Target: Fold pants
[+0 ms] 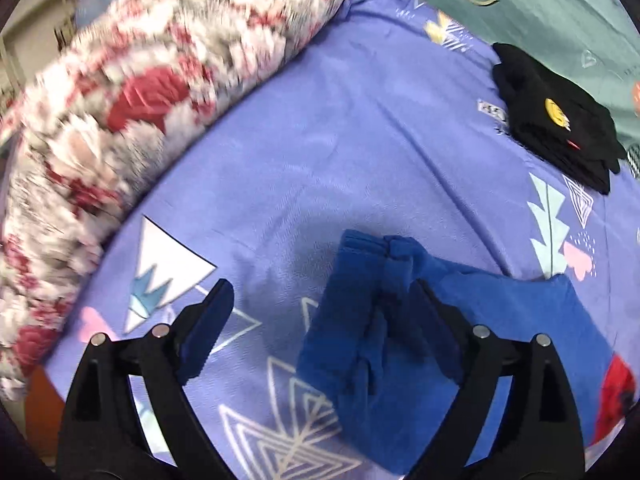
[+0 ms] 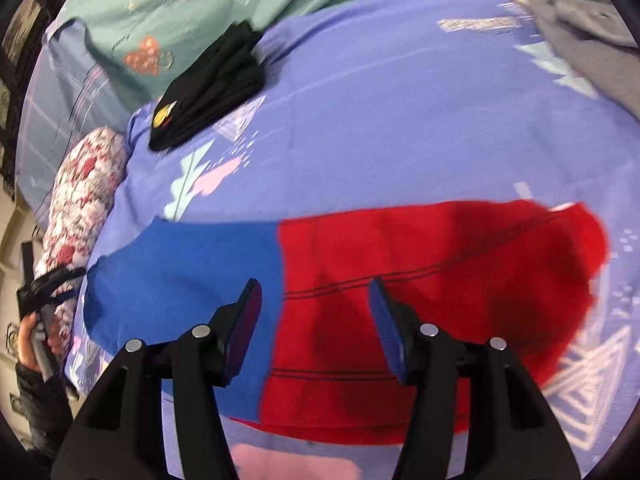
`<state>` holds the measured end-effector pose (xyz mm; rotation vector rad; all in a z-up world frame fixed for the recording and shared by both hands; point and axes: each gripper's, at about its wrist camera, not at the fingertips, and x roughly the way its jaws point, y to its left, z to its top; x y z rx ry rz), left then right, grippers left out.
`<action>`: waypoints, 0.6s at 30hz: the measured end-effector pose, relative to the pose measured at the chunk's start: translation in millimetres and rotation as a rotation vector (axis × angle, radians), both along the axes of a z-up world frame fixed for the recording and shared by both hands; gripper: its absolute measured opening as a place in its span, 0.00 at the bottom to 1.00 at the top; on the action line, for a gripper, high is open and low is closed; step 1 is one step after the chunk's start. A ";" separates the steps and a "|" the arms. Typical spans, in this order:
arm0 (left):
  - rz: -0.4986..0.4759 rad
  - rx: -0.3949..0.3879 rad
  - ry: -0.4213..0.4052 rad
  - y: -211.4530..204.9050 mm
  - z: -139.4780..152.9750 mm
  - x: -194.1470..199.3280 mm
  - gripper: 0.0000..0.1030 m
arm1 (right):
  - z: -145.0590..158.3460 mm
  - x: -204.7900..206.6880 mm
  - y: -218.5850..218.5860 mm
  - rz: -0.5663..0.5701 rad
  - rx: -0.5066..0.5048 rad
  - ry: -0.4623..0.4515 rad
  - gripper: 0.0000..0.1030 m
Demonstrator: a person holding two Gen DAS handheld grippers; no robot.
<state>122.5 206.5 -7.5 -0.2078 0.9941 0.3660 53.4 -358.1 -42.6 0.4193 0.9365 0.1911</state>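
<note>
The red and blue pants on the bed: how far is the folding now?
Done: the pants lie as one flat strip on the purple sheet, the blue leg ends bunched. In hand: nothing; the left claw and right claw hover open above them. Left: folding the blue end over the red.

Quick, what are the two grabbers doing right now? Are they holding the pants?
Left gripper: open, holding nothing, above the blue leg end of the pants.
Right gripper: open, holding nothing, over the pants.
</note>
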 end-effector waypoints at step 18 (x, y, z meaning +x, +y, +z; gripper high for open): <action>-0.153 -0.091 0.080 -67.7 -41.6 -35.8 0.96 | 8.2 -56.2 -109.1 -0.352 -0.075 0.038 0.68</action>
